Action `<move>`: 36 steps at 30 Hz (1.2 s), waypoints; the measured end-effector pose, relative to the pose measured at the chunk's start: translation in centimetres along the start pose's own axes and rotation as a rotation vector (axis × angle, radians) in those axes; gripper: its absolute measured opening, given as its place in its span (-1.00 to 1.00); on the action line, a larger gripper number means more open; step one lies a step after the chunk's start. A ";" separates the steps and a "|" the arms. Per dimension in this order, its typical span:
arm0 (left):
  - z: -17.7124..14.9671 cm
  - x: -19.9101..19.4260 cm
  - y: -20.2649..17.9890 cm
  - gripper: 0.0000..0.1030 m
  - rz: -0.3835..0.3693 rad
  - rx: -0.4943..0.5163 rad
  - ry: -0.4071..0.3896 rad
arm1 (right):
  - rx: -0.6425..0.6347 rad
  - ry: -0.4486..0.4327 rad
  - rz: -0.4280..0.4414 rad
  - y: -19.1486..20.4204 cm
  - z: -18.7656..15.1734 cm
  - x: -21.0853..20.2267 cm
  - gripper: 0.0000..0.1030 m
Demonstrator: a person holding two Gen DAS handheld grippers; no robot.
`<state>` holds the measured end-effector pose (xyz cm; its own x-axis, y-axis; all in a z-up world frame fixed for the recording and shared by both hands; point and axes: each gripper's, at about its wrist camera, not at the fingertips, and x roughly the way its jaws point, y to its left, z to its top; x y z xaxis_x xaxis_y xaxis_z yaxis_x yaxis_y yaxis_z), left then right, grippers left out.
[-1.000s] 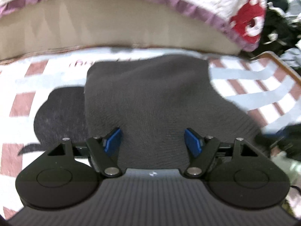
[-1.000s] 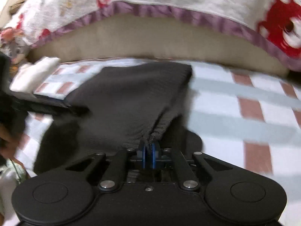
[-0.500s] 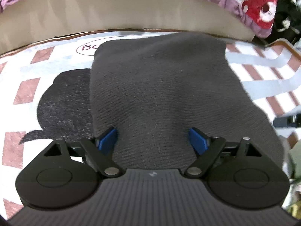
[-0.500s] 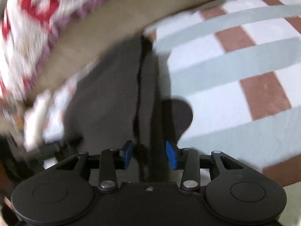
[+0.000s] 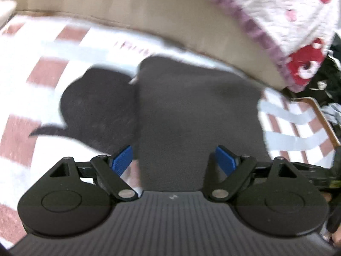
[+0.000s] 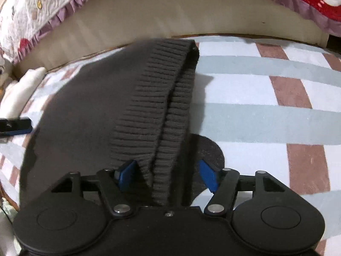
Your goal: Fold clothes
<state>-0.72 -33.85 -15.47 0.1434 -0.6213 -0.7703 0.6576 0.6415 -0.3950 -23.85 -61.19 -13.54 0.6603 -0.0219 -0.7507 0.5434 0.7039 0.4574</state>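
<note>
The checked cloth (image 6: 266,111) spreads widest under everything, a flat weave of white, pale blue-grey and brick-red squares with a black round print on it, and I cannot tell whether it covers a bed or something else; behind it runs a plain beige padded edge (image 6: 191,17) and a quilted blanket (image 6: 38,6) with a purple frill and red cartoon figures. On the cloth lies my dark grey sweater (image 5: 198,115), a soft, fine knit laid into a compact, roughly rectangular slab with straight sides. From my right side I see its ribbed hem (image 6: 162,115), coarser and corded, doubled so that two ribbed layers sit one on the other with a seam of shadow between them. I judge at least one fold is made; whether more folds are wanted, or only a smoothing, I cannot say from here. My left hand-held gripper (image 5: 174,160) hangs over the near edge of the sweater with its blue pads spread wide, holding nothing. My right hand-held gripper (image 6: 166,175) stands with its pads apart on either side of the ribbed hem's near end, not pinching it.
</note>
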 end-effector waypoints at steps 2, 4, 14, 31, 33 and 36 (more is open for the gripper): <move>-0.1 0.5 1.0 0.66 -0.035 0.000 0.021 | 0.025 0.009 0.007 -0.8 0.0 0.1 0.34; 0.0 1.5 2.5 0.66 -0.134 -0.074 0.061 | 0.050 0.018 0.014 -1.6 0.0 0.2 0.34; -0.9 3.8 4.2 0.64 -0.311 -0.212 0.069 | 0.277 0.102 0.252 -5.2 -0.2 1.7 0.37; -0.6 2.7 0.6 0.27 -0.127 0.053 -0.103 | -0.176 -0.120 0.230 0.1 2.3 2.5 -0.35; -0.5 2.5 0.1 0.30 -0.107 0.088 -0.123 | -0.127 -0.063 0.184 -0.5 2.7 3.5 -0.21; -0.5 3.1 1.0 0.57 -0.148 0.017 -0.071 | -0.096 -0.050 0.201 -0.7 2.8 3.3 -0.15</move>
<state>0.01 -34.90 -18.46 0.0957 -0.7391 -0.6668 0.6876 0.5334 -0.4926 -20.56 -63.77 -15.00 0.7763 0.0926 -0.6235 0.3477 0.7621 0.5462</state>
